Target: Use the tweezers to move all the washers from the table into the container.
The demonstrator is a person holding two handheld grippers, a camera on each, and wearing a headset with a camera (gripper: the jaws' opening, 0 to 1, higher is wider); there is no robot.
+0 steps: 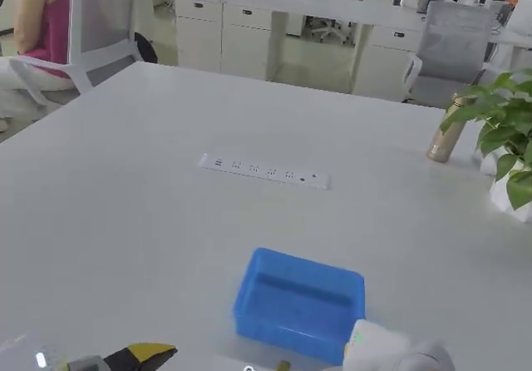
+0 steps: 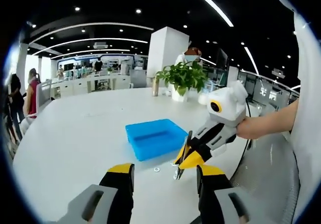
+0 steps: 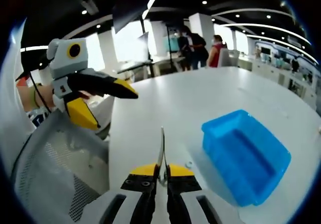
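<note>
The blue container stands near the front of the white table. In the right gripper view my right gripper is shut on thin metal tweezers, whose tips point up over the table. A small washer lies just left of the blue container. From the left gripper view the washer lies on the table in front of the container, between my open left gripper and the right gripper with the tweezers. The left gripper hovers open, holding nothing.
A white power strip lies across the table's middle. A metal bottle and a potted plant stand at the far right. Office chairs and a seated person are behind the table. A mesh chair is beside the table edge.
</note>
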